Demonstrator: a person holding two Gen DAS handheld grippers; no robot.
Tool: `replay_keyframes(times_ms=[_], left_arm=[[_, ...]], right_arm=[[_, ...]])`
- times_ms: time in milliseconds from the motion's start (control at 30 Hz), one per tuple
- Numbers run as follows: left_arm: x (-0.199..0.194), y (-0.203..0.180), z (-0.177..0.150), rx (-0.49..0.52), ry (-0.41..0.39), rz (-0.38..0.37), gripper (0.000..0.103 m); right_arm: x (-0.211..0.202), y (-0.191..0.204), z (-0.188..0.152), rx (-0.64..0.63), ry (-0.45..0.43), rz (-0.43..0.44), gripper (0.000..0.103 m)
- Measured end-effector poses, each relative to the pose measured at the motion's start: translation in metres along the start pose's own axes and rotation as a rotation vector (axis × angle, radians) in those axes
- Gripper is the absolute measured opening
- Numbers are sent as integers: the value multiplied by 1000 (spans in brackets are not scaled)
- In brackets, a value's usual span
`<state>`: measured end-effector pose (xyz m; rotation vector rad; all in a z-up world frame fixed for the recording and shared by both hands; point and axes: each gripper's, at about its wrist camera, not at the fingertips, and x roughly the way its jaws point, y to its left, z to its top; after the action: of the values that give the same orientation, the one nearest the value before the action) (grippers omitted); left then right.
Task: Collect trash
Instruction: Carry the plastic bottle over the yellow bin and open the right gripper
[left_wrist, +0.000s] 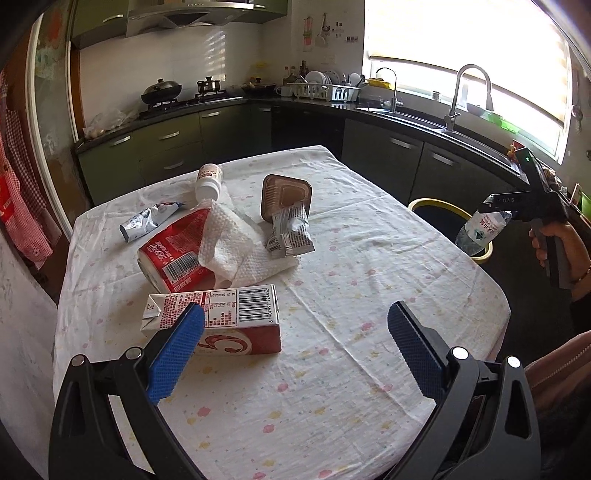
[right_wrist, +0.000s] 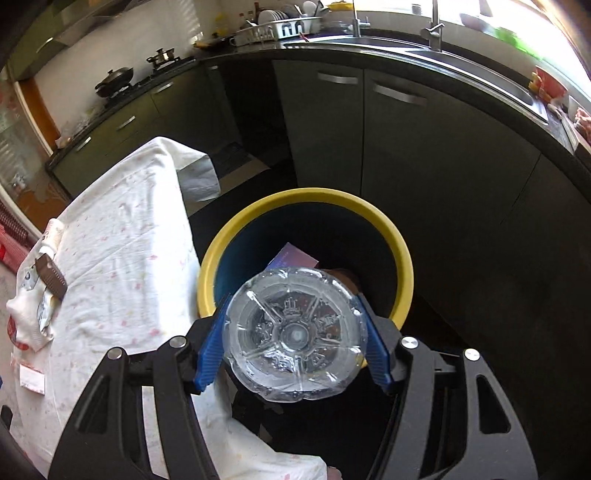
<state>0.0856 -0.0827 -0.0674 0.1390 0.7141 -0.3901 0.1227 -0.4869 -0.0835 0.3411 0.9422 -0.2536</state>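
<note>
Clear ribbed plastic fills the near centre of the right wrist view: the base of a water bottle (right_wrist: 295, 334), pinched between the blue pads (right_wrist: 209, 354) of the right gripper (right_wrist: 293, 343), whose jaws stand about half apart and press its sides. Just beyond it gapes the yellow-rimmed bin (right_wrist: 400, 254), a purple carton (right_wrist: 293, 256) lying inside; only this view looks into the bin.

The left wrist view gives the table instead. The left gripper (left_wrist: 295, 347) hangs wide open over the flowered tablecloth (left_wrist: 332, 369), holding nothing, its left pad (left_wrist: 177, 354) in front of a red and white drink carton (left_wrist: 236, 325) that lies on its side. Farther back sit a red cola pack (left_wrist: 173, 258) under a white paper towel (left_wrist: 240, 247), a crumpled silver wrapper (left_wrist: 290, 230) and a squeezed tube (left_wrist: 147, 221). Beyond those stand a brown plastic tub (left_wrist: 286, 194), tipped on edge, and a white pill bottle (left_wrist: 208, 181) on its side. At far right the same view shows the right gripper from the side, a hand (left_wrist: 561, 243) on its grip, the bottle held tilted above the bin's rim.
</note>
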Motion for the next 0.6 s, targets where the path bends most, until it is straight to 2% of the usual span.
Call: replay_keyframes(times_ms=[167,300,600], left_arm=[[4,-5,1,10,10,-7,98],[3,-3,-1,14,11,-1,98],[8,10,-5,-10,31,20,98]], right_arm=[[21,-1,12,-11,31,-24,62],[11,1,15,2,-38,-57,66],[-16,24,2,-36,-74,22,71]])
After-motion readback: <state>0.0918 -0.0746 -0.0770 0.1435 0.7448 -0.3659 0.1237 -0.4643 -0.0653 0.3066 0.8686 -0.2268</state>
